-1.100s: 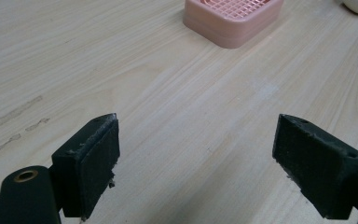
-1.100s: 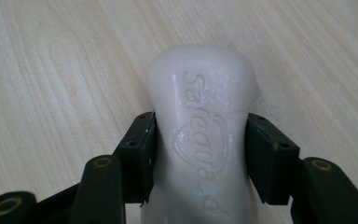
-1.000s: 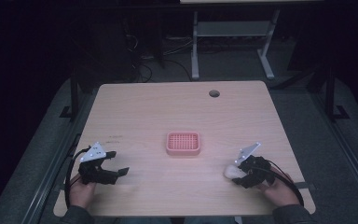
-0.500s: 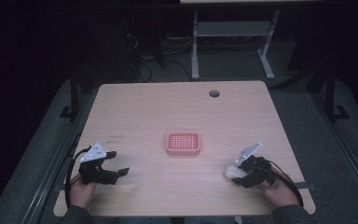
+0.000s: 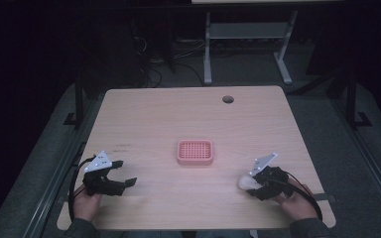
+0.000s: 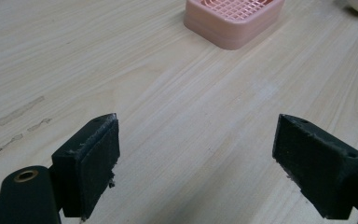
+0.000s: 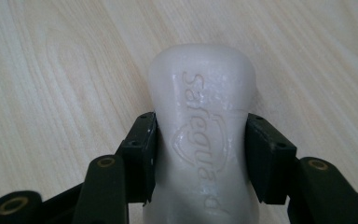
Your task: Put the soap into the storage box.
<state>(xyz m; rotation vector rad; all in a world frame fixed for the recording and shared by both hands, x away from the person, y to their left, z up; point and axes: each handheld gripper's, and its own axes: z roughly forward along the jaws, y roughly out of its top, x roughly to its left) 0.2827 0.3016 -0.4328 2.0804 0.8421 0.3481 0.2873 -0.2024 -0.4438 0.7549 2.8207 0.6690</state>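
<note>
Right gripper [image 7: 200,154], near the table's [image 5: 154,119] front right edge, has its two black jaws pressed against the long sides of a white soap bar [image 7: 200,121]; narrow gap, fully taken up by the bar. In the high view the soap bar [image 5: 244,182] pokes out of the right gripper [image 5: 256,184] toward the table's centre-left, low over or on the wood; contact with the surface cannot be told. Bar is waxy, smooth, rounded at corners, slightly waisted where the pads bite; embossed lettering "Safeguard" and a shield mark run along its length. Long axis lies along the gripper's own line, far end pointing away from the hand. Left gripper [image 5: 124,178], near the front left edge, stands wide open with nothing between its jaws; in the left gripper view its pads [image 6: 91,163] are matte black, scuffed, blocky, over bare tabletop. Table is pale wood-grain laminate with a round cable hole [image 5: 227,99] at the far side. Pink soap dish [image 5: 194,152], rounded rectangle with a gridded top, sits mid-table, well apart from both grippers; seen also ahead of the left gripper [image 6: 233,18].
</note>
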